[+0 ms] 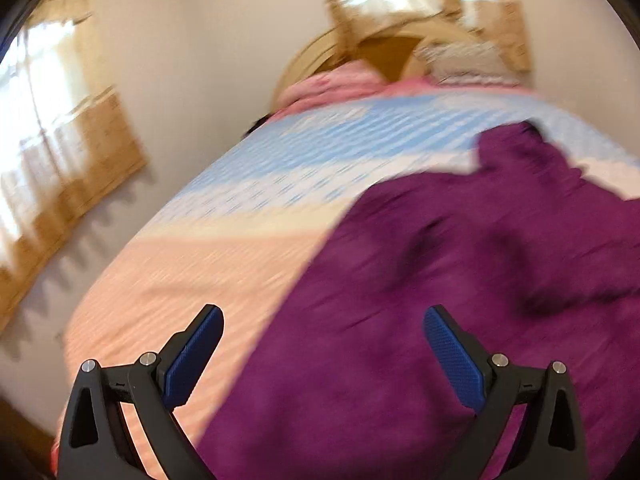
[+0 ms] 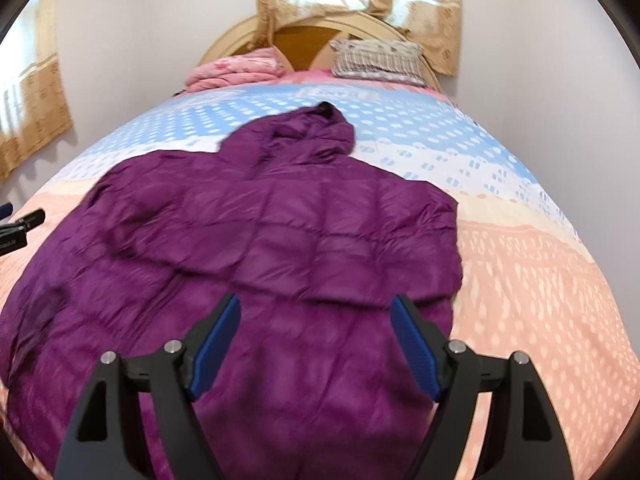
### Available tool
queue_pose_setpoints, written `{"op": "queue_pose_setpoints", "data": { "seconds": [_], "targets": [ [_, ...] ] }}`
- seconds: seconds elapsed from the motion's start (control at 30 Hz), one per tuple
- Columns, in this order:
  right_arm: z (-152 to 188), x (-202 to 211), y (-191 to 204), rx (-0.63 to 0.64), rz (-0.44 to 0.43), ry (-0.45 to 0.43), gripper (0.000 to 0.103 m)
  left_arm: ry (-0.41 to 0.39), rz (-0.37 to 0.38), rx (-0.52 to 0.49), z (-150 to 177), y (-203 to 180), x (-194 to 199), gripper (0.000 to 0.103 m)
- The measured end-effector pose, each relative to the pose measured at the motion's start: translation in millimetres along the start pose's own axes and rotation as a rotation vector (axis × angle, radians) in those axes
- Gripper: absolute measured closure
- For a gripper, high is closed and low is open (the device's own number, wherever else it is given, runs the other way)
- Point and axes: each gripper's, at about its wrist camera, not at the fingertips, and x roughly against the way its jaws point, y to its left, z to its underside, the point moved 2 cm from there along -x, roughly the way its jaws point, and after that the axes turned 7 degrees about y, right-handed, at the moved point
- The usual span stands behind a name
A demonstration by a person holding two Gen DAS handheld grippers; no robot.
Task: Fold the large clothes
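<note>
While the purple hooded puffer jacket (image 2: pixel 256 240) lies spread across the near half of the bed (image 2: pixel 540 280), both tools hang above it with nothing between their pads. The right gripper (image 2: pixel 316 344) has its jaws spread wide over the jacket's lower panel, holding nothing. The left gripper (image 1: pixel 324 352) also stands wide apart and empty, above the jacket's left border where purple fabric meets bare bedspread; that view is smeared with blur.

The jacket's hood (image 2: pixel 320 128) points toward the headboard (image 2: pixel 240 36), reaching the blue band of the bedspread. Its right edge runs fairly straight, leaving a broad strip of bare peach cover out to the bed's right edge. Its left sleeve (image 2: pixel 52 280) spreads toward the bed's left edge, and the hem runs down to the near edge under the right tool.

Beyond the hood the far half of the bed is bare as far as a folded pink quilt (image 2: pixel 236 70) at the far-left corner and a patterned pillow (image 2: pixel 376 60) at the far right. Curtains (image 2: pixel 424 12) hang behind the headboard.
</note>
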Motion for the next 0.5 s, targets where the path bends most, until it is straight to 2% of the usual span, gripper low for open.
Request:
{"op": "queue_pose_setpoints", "data": {
  "seconds": [0.13, 0.23, 0.33, 0.43, 0.5],
  "targets": [
    [16, 10, 26, 0.029, -0.032, 0.006, 0.020, 0.126, -0.043, 0.061, 53, 66, -19, 0.003],
    [28, 18, 42, 0.035, -0.055, 0.000, 0.019, 0.185, 0.000, 0.120, 86, 96, -23, 0.003],
    [39, 23, 57, 0.037, -0.070, 0.002, 0.018, 0.219, 0.065, 0.159, 108, 106, -24, 0.003],
    [48, 24, 64, 0.019, -0.075, 0.013, 0.018, 0.241, 0.142, 0.178, 118, 95, -24, 0.003],
    [52, 25, 64, -0.002, -0.077, 0.011, 0.018, 0.244, 0.189, 0.170, 123, 83, -26, 0.016]
  ]
}}
